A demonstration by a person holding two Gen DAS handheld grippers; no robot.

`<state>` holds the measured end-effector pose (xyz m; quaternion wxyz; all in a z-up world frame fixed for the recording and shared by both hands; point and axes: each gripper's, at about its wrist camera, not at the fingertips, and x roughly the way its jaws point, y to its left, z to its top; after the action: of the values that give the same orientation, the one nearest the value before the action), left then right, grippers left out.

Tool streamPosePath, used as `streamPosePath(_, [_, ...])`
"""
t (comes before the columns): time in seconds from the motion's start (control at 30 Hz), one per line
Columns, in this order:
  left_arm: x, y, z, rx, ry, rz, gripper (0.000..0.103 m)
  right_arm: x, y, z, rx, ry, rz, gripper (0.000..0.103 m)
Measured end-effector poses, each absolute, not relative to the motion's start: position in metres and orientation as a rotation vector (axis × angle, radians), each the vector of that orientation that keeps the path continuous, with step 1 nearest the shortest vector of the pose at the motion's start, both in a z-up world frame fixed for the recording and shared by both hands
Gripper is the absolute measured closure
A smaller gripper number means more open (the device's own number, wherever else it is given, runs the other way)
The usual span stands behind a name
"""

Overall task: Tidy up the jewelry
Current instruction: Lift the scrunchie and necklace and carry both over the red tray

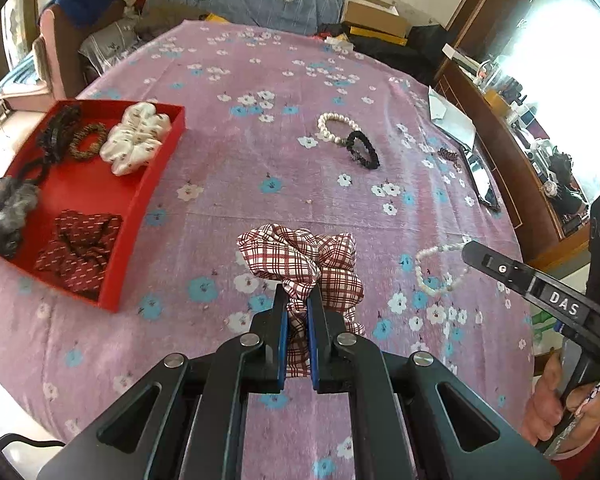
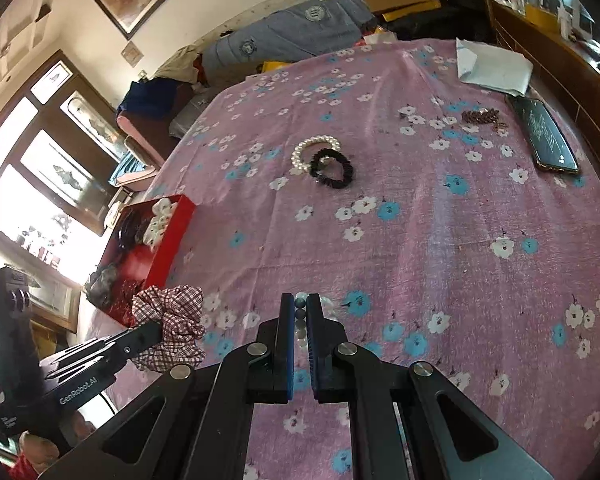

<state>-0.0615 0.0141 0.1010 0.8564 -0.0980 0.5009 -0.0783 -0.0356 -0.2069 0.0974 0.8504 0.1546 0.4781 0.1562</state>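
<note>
My left gripper is shut on a red plaid scrunchie, held over the pink floral cloth; the scrunchie also shows in the right wrist view. My right gripper is shut on a pearl bead bracelet, which also shows in the left wrist view. A red tray at the left holds several scrunchies and hair ties. A white pearl bracelet and a black hair tie lie together mid-table.
A phone and a small brown bracelet lie near the right edge, with white paper behind. A wooden cabinet stands to the right. Bedding and boxes pile up beyond the far edge.
</note>
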Motion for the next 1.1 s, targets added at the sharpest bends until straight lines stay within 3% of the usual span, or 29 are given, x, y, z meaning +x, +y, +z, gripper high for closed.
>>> streamPosePath(0.53, [-0.145, 0.1, 0.148, -0.218, 0.939, 0.127, 0.095, -0.036, -0.123, 0.106, 0.239, 1.037, 0.539, 0.096])
streamPosePath(1.1, [-0.115, 0.203, 0.146, -0.319, 0.925, 0.208, 0.095, -0.021, -0.065, 0.112, 0.178, 1.034, 0.57, 0.096])
